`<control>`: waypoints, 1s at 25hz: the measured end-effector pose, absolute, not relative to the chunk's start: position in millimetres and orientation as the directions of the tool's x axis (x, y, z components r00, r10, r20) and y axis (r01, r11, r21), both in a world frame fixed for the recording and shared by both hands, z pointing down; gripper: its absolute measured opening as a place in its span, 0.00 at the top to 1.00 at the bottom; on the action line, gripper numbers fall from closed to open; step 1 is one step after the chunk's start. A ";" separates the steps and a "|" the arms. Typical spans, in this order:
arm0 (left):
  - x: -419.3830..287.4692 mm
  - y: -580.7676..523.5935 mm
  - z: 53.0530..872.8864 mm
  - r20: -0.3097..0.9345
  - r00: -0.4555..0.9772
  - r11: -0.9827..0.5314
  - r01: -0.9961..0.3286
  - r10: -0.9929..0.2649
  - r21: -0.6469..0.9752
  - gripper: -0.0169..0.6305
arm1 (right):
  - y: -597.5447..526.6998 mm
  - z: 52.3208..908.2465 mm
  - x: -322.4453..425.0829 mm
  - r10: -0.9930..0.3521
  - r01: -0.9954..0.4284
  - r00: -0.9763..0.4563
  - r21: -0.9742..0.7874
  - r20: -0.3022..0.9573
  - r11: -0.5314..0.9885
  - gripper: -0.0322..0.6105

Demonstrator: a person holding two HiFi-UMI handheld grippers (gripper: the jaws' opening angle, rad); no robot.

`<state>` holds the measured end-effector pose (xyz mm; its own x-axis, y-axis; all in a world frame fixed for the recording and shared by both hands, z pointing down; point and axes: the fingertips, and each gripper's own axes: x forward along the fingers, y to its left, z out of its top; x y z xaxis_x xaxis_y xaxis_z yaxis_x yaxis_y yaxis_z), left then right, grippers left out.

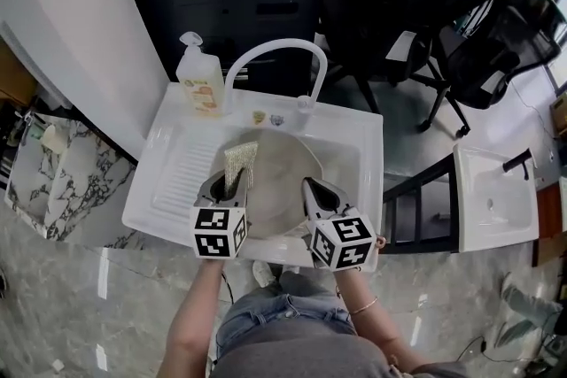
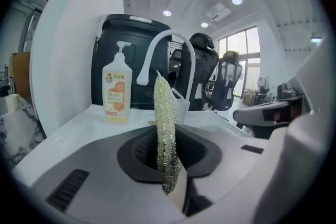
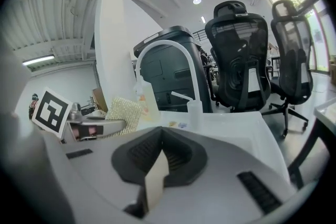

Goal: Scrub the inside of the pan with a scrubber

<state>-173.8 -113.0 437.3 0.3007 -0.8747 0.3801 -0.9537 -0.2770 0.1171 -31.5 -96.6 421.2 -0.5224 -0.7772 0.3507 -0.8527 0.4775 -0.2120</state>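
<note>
The pan [image 1: 282, 165] lies in the basin of a white sink [image 1: 168, 157]. It is round and pale grey, and nothing can be made out inside it. In the head view a soap bottle [image 1: 199, 82] stands at the back left of the sink, beside a white arched faucet [image 1: 276, 50]. Both forearms [image 1: 190, 314] reach forward from the body over the sink's near edge. The left gripper [image 1: 232, 182] is held over the pan's left rim, with a yellowish scrubber [image 1: 240, 158] standing up out of its tips. The right gripper [image 1: 310, 185] is at the pan's right rim, angled inward toward the left one.

In the left gripper view the jaws are pressed together on the scrubber. It is seen edge-on, a thin glittery strip rising upright from between the pads. The soap bottle and faucet stand beyond it, and the right gripper shows at the right.

In the right gripper view the jaws are closed on a thin pale edge that runs down toward the camera. Going by the head view it is the pan's rim, though little of the pan itself shows here. The left gripper and the scrubber's flat face show at the left, and two office chairs [image 3: 239, 55] stand behind the sink.
</note>
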 end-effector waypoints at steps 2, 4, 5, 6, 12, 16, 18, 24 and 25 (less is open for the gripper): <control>-172.6 -103.3 430.1 0.342 0.307 -0.280 -0.951 -0.888 0.129 0.87 | -90.9 414.1 -35.4 -0.781 -0.846 -0.533 -0.207 0.325 0.492 0.93; -172.4 -94.7 423.0 0.310 0.308 -0.281 -0.951 -0.900 0.129 0.87 | -85.2 405.7 -39.9 -0.783 -0.836 -0.549 -0.199 0.292 0.511 0.93; -172.6 -90.7 419.5 0.294 0.306 -0.280 -0.951 -0.905 0.129 0.87 | -82.4 401.7 -41.5 -0.785 -0.832 -0.555 -0.195 0.276 0.520 0.93; -172.9 -86.4 416.6 0.280 0.304 -0.277 -0.952 -0.911 0.131 0.87 | -79.4 398.3 -42.6 -0.786 -0.829 -0.559 -0.192 0.262 0.526 0.93; -179.1 -64.1 404.5 0.227 0.279 -0.255 -0.958 -0.933 0.128 0.87 | -65.5 383.4 -45.7 -0.799 -0.822 -0.568 -0.179 0.195 0.541 0.93; -180.2 -51.6 395.6 0.211 0.255 -0.239 -0.966 -0.944 0.099 0.87 | -59.8 378.9 -43.5 -0.797 -0.814 -0.579 -0.163 0.171 0.557 0.93; -179.4 -46.4 391.1 0.207 0.251 -0.237 -0.967 -0.946 0.092 0.87 | -57.8 376.8 -42.5 -0.791 -0.807 -0.590 -0.150 0.159 0.571 0.94; -174.4 -36.9 379.8 0.175 0.227 -0.219 -0.973 -0.958 0.069 0.87 | -55.3 370.5 -36.4 -0.775 -0.786 -0.618 -0.130 0.131 0.605 0.94; -172.2 -35.9 379.1 0.173 0.222 -0.213 -0.975 -0.960 0.065 0.87 | -55.2 370.1 -33.7 -0.774 -0.784 -0.620 -0.134 0.130 0.606 0.94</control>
